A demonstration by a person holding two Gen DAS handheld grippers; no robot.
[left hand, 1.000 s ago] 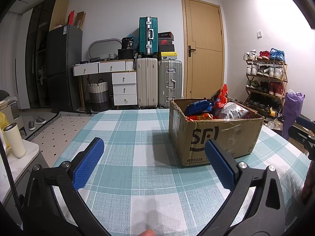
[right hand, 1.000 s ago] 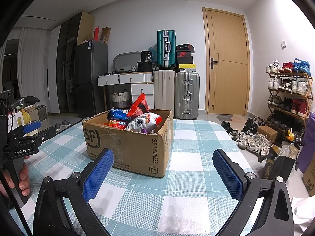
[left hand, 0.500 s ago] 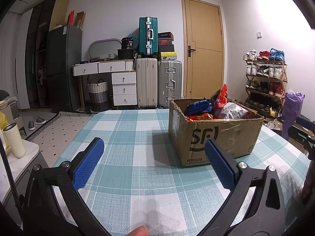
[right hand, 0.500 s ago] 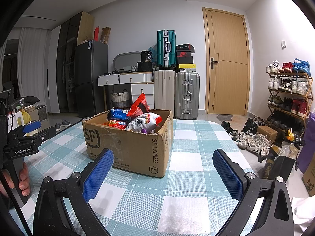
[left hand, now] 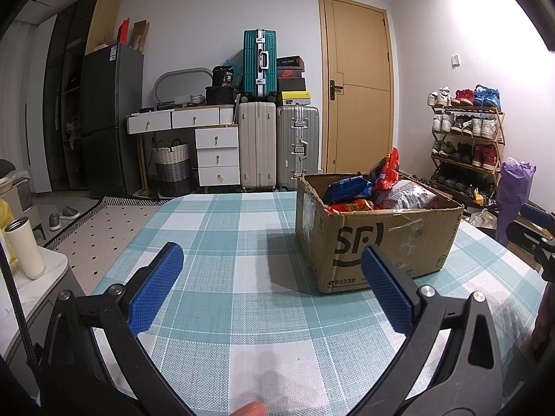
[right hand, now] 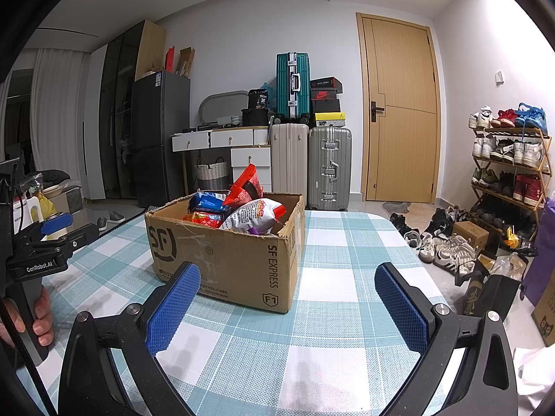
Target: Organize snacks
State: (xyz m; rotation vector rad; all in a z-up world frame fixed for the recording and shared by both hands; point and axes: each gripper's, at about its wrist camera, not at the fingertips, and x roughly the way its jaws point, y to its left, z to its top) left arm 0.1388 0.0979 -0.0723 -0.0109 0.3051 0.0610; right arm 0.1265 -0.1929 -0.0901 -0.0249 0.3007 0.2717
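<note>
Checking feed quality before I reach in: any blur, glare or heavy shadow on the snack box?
Left wrist view: cardboard box sharp, soft shadow to its left on the tablecloth, fisheye bending at edges. Right wrist view: snack bags crisp, no glare.

Both tools share one build. The left gripper (left hand: 270, 277) has two matte black, faintly speckled arms that curve up from the lower corners of the frame, each tipped with a blue pad (left hand: 156, 289) of knurled, waffle-like texture and fastened by round silver screws. The right gripper (right hand: 286, 306) looks the same. At the left edge of the right wrist view, the left tool's black body carries white "GenRobot.AI" lettering (small but legible), with a thin black cable beside it.
</note>
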